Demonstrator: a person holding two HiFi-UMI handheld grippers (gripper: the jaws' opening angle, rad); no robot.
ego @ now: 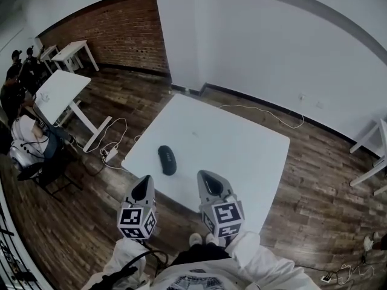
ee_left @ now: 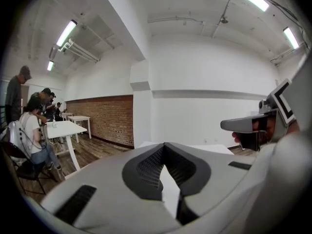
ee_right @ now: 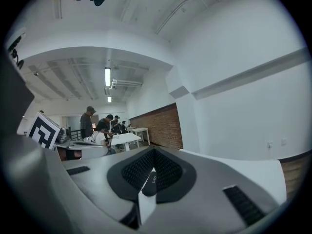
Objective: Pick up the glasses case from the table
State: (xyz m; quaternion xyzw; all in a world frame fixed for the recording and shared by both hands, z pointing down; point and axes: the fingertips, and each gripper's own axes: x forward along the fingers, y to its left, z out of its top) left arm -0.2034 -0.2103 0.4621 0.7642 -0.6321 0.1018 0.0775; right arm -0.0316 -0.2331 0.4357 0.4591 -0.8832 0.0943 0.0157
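The fingers of the left gripper (ee_left: 164, 147) are clenched tip to tip with nothing between them. Those of the right gripper (ee_right: 153, 152) look pressed together and empty too. Both sets point nearly level, side by side, over the near edge of the white desk (ego: 242, 144). The case (ego: 167, 160), a dark rounded oval, lies flat on the desk just ahead of the left fingers and a little toward the right ones, touching neither. It is probably light and stiff-shelled, with a smooth curved skin that could slide out of a pinch. The surest hold seems to be across its narrow width at the middle, with the fingers first spread wider than it.
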